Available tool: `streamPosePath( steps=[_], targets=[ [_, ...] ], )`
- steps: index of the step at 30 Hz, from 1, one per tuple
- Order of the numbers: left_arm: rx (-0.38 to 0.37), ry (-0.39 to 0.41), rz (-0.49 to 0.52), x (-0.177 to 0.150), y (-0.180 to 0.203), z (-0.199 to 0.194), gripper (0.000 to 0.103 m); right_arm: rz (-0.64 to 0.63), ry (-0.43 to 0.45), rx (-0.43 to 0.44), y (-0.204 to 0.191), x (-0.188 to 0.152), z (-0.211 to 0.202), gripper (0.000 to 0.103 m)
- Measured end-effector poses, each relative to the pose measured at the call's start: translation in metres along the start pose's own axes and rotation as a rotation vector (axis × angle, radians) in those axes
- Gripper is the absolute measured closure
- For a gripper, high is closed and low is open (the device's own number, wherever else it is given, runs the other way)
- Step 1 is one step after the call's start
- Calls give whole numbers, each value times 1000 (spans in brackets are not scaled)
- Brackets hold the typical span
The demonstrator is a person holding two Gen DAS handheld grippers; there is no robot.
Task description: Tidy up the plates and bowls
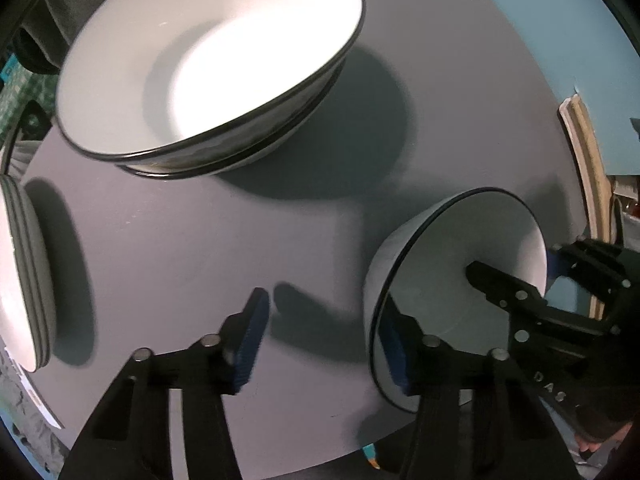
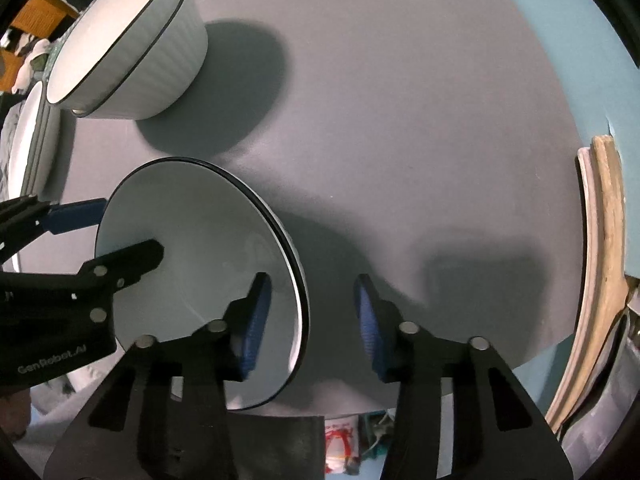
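Between both grippers, small bowl [image 2: 208,256] sits upright, mouth facing up.

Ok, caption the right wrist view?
Left tongs and right tongs straddle the bowl rim, not clamped; stacked bowls behind.

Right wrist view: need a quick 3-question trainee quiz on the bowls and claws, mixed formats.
1. True or false: the near bowl is nested in the stack of two bowls.
2. What sits between the right claw's fingers? A) the near bowl's rim and wall B) a plate C) nothing
3. Fill in: the left claw straddles the near bowl's rim on the side ____ the right claw.

Key:
1. False. It stands apart from the stack on the grey table.
2. A. One finger is inside the bowl and one outside; the pads are not pressing.
3. opposite
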State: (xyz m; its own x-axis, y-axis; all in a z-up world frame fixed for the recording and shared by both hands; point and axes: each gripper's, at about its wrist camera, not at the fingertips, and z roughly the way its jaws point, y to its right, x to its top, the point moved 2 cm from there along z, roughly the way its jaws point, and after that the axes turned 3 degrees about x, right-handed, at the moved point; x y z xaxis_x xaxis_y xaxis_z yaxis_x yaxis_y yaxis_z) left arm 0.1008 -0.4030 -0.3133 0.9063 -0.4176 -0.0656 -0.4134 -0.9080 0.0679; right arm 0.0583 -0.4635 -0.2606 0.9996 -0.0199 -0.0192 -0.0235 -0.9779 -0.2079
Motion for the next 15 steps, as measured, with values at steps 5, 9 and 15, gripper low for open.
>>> streamPosePath(
  steps=[5, 9, 15],
  targets=[
    [-41, -3, 4, -2, 10, -2, 81, -59, 11, -9, -10, -1, -3, 91],
    [-34, -5, -28, -9, 5, -2, 87, -130, 15, 0, -25, 0, -4, 92],
    [-55, -12, -92, -12, -12, -4, 87, -236, 26, -17, -45, 5, -5, 92]
  ],
)
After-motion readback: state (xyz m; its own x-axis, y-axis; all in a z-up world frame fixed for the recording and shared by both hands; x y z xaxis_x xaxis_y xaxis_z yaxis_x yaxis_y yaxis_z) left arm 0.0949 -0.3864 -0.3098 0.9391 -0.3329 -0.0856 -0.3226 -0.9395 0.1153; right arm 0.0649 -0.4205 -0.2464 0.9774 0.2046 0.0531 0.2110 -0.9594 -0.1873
